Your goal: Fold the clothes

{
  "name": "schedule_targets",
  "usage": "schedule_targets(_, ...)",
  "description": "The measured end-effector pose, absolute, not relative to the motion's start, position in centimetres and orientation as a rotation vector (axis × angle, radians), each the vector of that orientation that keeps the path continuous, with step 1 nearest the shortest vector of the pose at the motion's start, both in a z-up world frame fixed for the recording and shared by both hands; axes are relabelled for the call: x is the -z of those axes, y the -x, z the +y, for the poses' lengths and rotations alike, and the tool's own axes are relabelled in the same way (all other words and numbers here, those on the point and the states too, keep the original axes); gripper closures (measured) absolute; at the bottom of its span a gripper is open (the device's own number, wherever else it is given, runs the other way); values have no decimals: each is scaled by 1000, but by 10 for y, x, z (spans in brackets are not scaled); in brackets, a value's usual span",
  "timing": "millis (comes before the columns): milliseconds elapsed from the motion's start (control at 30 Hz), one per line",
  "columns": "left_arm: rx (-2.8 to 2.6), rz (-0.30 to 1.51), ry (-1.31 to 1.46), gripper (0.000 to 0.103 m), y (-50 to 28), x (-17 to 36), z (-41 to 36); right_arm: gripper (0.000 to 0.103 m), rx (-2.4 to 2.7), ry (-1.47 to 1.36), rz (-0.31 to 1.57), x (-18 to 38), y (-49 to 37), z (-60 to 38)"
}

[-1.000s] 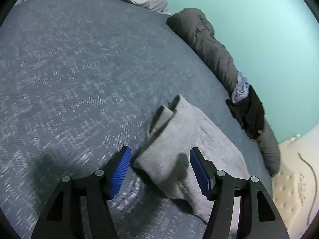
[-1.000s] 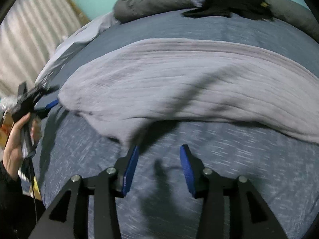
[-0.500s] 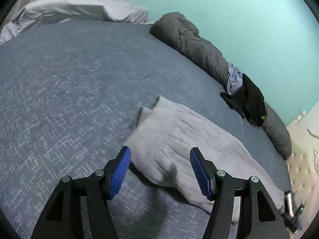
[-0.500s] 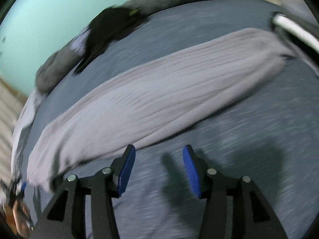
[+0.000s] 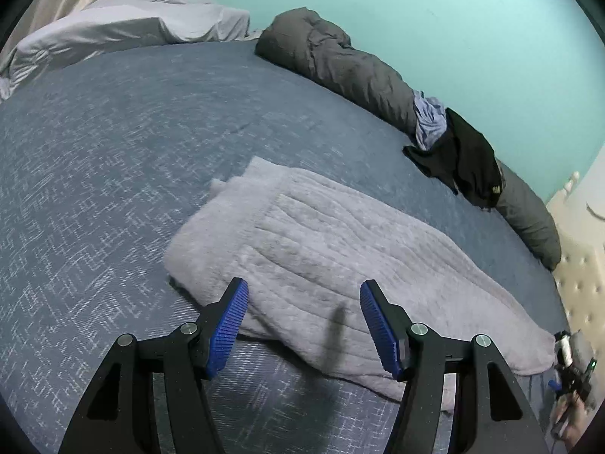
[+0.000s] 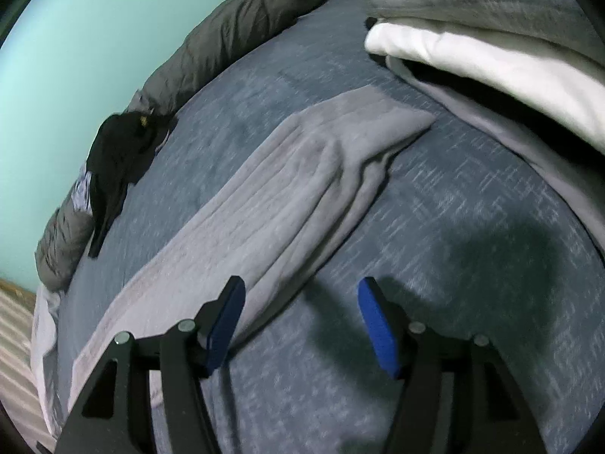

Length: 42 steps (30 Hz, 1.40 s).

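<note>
One grey ribbed garment (image 5: 340,261) lying long and flat on bed (image 5: 113,159), folded lengthwise. Left gripper (image 5: 304,327) spread above its near edge, gripping nothing. Right gripper (image 6: 300,327) opening, empty, over its rumpled end.

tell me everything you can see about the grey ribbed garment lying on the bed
The light grey ribbed knit garment lies flat and long on the blue-grey woven bedspread, apparently doubled over lengthwise, with parallel ridges running along it. The end seen from the right wrist camera is rumpled into folds. Neither gripper touches it; only the bedspread does.
</note>
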State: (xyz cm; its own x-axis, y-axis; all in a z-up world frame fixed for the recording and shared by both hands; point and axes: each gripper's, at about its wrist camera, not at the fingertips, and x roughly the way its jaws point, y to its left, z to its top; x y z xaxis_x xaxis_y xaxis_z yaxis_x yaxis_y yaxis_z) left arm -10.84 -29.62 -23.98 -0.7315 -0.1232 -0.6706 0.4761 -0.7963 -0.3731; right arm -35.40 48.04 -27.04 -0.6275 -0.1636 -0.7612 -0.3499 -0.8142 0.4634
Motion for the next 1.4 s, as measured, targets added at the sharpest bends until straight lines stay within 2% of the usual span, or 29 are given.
schedule_targets(100,2534,747,-934,37,118,241,-290,35,-2570,1263,957,273,365,497)
schedule_targets(233,2529,727,-946,37,122,243,-287,34,-2555,1244,996,282,377,508)
schedule_targets(567,2566,664,-997,37,138,246,-270,35,-2610,1212,926,291,401,511)
schedule_targets(633,2577,641,-998,37,141,245,-266,52,-2619,1209,899,290,406,509)
schedule_targets(700,2581,634,-999,37,143,243,-263,78,-2639,1196,867,285,409,506)
schedule_targets(800,2589,625,-998,37,144,242,-259,89,-2692,1163,783,268,408,498)
schedule_targets(933,2594,607,-1003,37,145,242,-255,92,-2800,1101,585,218,408,480)
schedule_targets(1167,2620,618,-1036,37,144,242,-249,93,-2886,962,455,117,412,484)
schedule_targets(1400,2629,611,-1031,37,140,240,-250,94,-2825,872,371,46,409,520)
